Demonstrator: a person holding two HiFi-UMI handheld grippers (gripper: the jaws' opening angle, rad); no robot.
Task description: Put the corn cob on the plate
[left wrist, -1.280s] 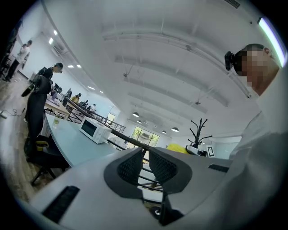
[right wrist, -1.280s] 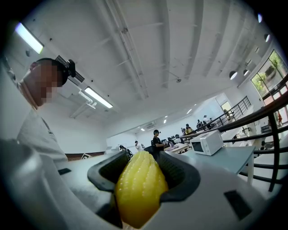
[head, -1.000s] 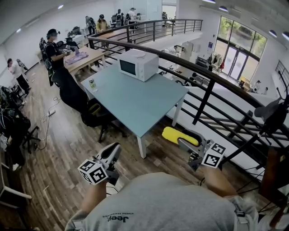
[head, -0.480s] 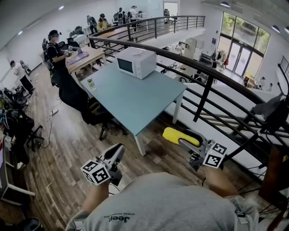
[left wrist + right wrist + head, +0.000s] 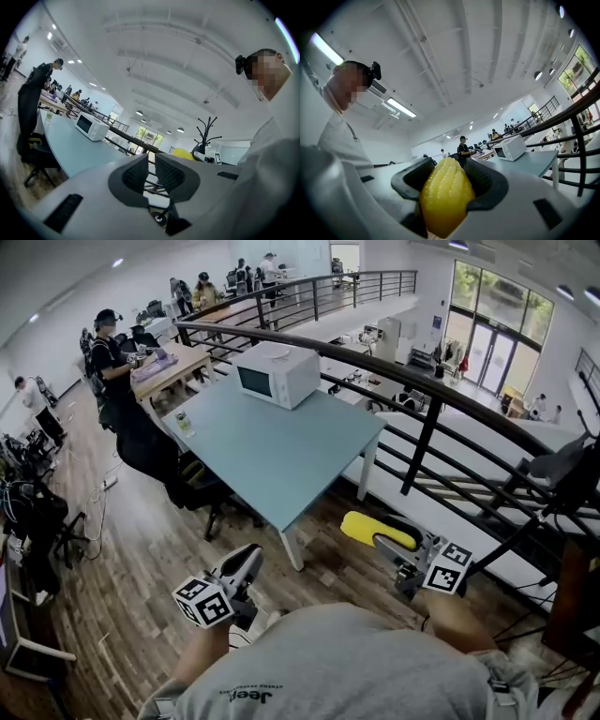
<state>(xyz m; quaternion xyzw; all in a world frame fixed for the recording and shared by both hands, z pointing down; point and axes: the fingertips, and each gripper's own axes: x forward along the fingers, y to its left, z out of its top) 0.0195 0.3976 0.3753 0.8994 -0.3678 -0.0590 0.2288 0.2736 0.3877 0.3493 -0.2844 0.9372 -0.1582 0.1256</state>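
R gripper (image 5: 447, 169) is pinching the corn cob (image 5: 444, 199) betw. its two fingers (image 5: 411, 177). The yellow cob is filling the gap pad to pad, its rounded tip poking out past the fingertips and its other end running back toward the gripper body. In head view the R gripper (image 5: 386, 545) is hanging over the wood floor (image 5: 141, 549) in front of the person's torso, w/ the cob (image 5: 375, 529) lying lengthwise along the fingers and the marker cube (image 5: 446, 568) sitting behind them. L gripper (image 5: 151, 163) is gripping nothing. Its fingers (image 5: 135, 176) are sitting nearly pressed together, w/ only a thin slit betw. the pads. In head view the L gripper (image 5: 246, 563) is hanging apart from the R one, fingertips pointing fwd. A pale blue-green table (image 5: 281, 442) is standing well beyond both sets of fingertips, w/ a white microwave (image 5: 275, 373) on its far end and a small can (image 5: 185, 423) near its left edge. A dark railing (image 5: 431, 418) is running past the table, ahead of the R fingertips. In the R gripper view the microwave (image 5: 510, 147) is showing beyond the fingertips, off to their right. In the L gripper view it (image 5: 91, 127) is showing ahead and left of the fingers.
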